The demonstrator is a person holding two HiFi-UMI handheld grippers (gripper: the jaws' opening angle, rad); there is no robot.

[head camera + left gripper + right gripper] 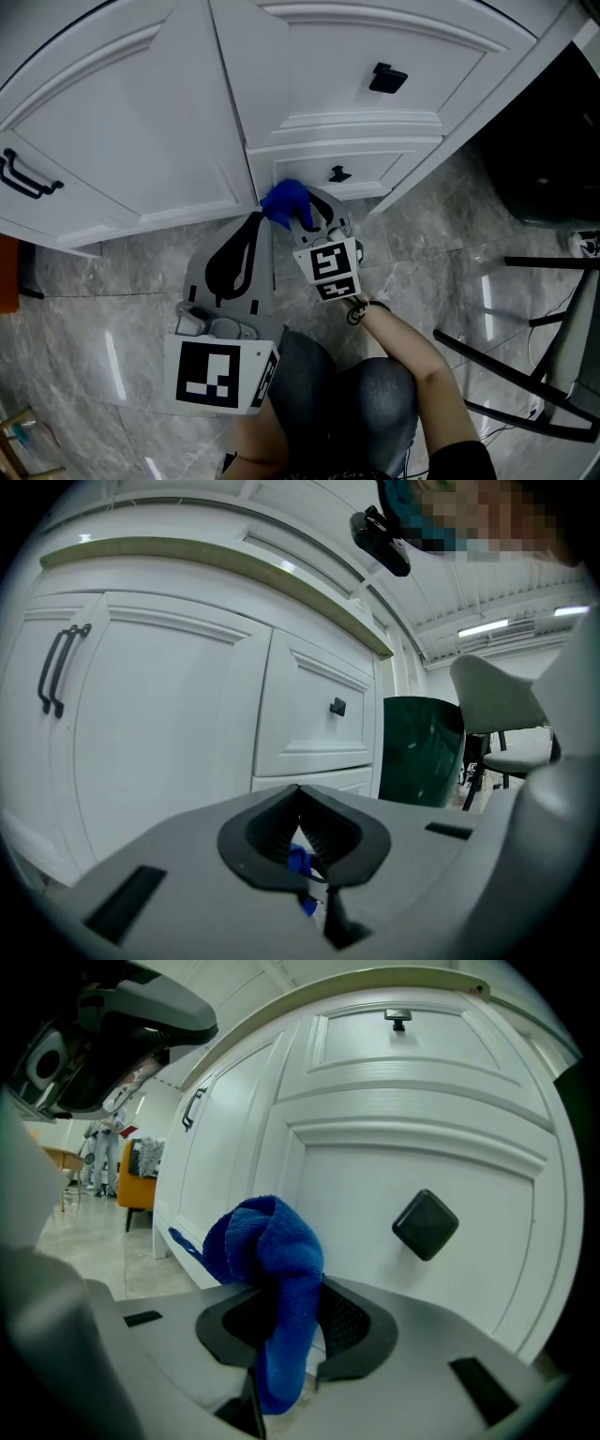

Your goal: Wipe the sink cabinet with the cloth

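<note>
White cabinet door (141, 122) on the left, with the left gripper (255, 221) pinched closed on nothing just below it. The blue cloth (284, 202) is bunched in the right gripper (305, 211), clamped tight, right up by the lower drawer (384, 169). I'd press the wad flat and sweep around the knob (339, 173), not over it

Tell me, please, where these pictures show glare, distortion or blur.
Head view: sharp, with pale glare streaks on the floor. Left gripper view: fisheye curves the cabinet, and the corners go dark. Right gripper view: the drawer bulges, the cloth is crisp.
</note>
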